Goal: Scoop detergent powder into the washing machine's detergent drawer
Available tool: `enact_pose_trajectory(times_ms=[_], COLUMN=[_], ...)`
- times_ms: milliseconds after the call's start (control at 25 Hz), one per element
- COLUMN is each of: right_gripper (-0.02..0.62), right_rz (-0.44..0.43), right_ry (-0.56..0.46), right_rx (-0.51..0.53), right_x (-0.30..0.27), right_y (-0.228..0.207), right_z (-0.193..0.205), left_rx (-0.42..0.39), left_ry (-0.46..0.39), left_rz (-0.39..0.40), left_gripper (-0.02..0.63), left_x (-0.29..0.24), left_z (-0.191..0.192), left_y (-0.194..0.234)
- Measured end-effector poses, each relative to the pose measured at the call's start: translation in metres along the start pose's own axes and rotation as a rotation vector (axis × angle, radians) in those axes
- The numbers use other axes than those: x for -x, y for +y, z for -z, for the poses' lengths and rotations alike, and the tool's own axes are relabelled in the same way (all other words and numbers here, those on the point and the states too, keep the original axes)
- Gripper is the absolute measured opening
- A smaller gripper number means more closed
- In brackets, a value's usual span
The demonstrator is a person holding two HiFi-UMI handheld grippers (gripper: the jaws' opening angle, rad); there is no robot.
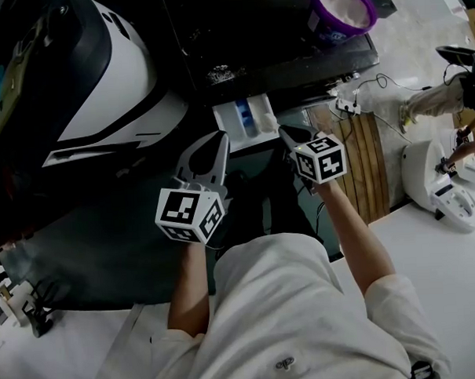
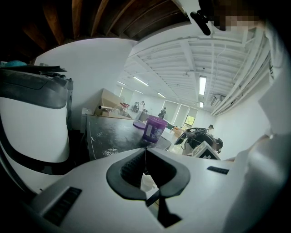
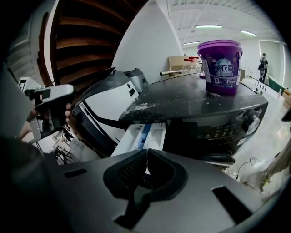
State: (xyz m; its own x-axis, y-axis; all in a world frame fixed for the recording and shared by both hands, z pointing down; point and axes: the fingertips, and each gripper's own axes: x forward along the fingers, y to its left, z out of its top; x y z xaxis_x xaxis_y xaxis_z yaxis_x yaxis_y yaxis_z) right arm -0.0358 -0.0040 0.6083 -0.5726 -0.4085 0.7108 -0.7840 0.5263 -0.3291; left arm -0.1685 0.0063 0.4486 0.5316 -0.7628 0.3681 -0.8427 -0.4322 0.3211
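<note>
So: left gripper & right gripper pinched closed, empty; round purple plastic detergent tub prob light, stiff; grab rim.

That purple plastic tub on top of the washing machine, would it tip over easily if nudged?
Probably not: the purple plastic tub stands flat and looks broad. It seems fairly full of white powder, so likely heavy. Being open, a hard shove might spill some.
</note>
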Motion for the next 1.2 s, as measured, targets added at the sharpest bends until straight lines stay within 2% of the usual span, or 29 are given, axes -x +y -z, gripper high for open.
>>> enact_pose_trajectory(times_ms=[120, 680, 1000, 1200], right_gripper=[0.012, 0.011, 0.011, 0.011], right_rz=[0.018, 0.049, 0.099, 0.123], right_ry=[0.011, 0.017, 0.042, 0.048], right_rx=[0.060, 0.142, 0.304, 0.370], right_x=[-0.001, -0.007, -0.009, -0.010], right_y=[0.002, 0.001, 0.008, 0.011], right_z=[0.000, -0.004, -0.012, -0.013], left_rx=[0.001, 0.009, 0.009, 0.009], left_ry=[0.002, 0.000, -0.001, -0.003], left_rz=[-0.001, -0.003, -0.006, -0.004], left_gripper=[0.020, 0.020, 0.020, 0.020], left_x=[0.000, -0.001, 0.000, 0.000], left_z=[0.001, 0.001, 0.000, -0.001], left_y=[0.001, 0.004, 0.007, 0.007])
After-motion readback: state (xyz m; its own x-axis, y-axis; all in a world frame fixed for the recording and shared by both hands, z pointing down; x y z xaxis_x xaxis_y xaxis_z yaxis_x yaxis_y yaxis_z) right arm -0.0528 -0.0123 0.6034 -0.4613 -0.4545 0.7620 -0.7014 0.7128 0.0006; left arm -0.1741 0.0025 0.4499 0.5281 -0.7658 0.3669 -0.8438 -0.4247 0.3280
